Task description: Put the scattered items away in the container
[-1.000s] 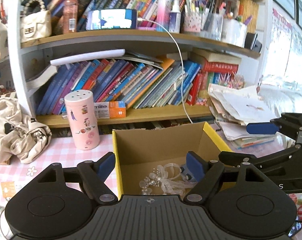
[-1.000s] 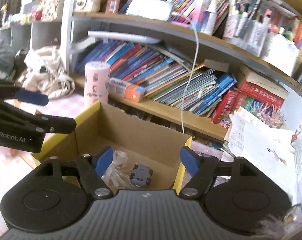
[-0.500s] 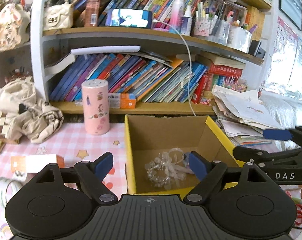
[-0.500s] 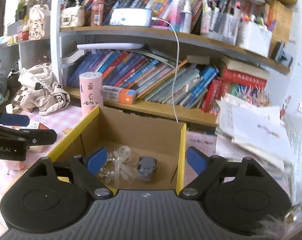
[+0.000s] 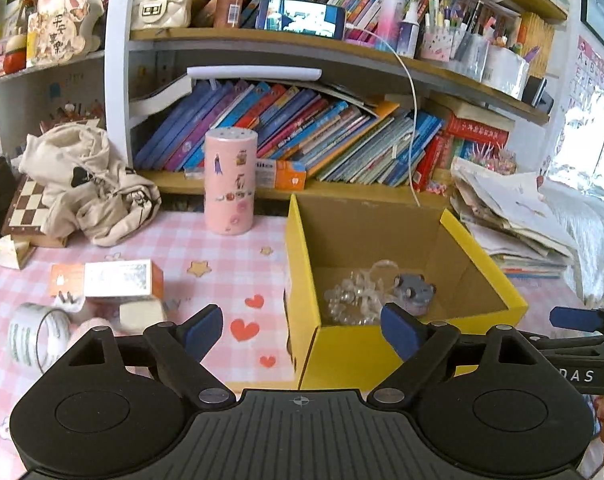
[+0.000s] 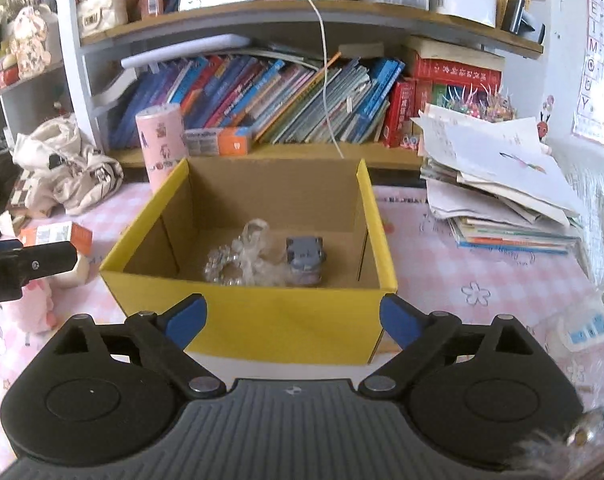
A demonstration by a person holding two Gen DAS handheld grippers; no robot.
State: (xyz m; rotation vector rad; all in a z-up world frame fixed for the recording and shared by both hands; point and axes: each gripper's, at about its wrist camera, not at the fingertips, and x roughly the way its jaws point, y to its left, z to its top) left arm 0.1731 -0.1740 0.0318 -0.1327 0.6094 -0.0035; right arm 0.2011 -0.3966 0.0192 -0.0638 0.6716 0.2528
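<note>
Jaws of both the left gripper (image 5: 302, 330) and right gripper (image 6: 293, 316) have just been opening, wide and empty; orange-and-white carton (image 5: 106, 278) lies lengthwise on the surface left of the yellow box (image 5: 381, 354), nearer the left hand.

The right gripper (image 6: 293, 316) hangs just in front of the yellow cardboard box (image 6: 270, 322), its blue-padded jaws spread wide and having just been opening, nothing between them. Inside the box lie a clear beaded hair tie (image 6: 238, 262) and, touching it on the right, a small grey toy car (image 6: 305, 258). The box stands on the pink checked desk (image 6: 481, 280). At the far left edge the left gripper's black finger (image 6: 42, 258) reaches in. Behind the box's far left corner stands a pink cylinder (image 6: 162, 140); to the right lies a stack of papers (image 6: 497, 184).
</note>
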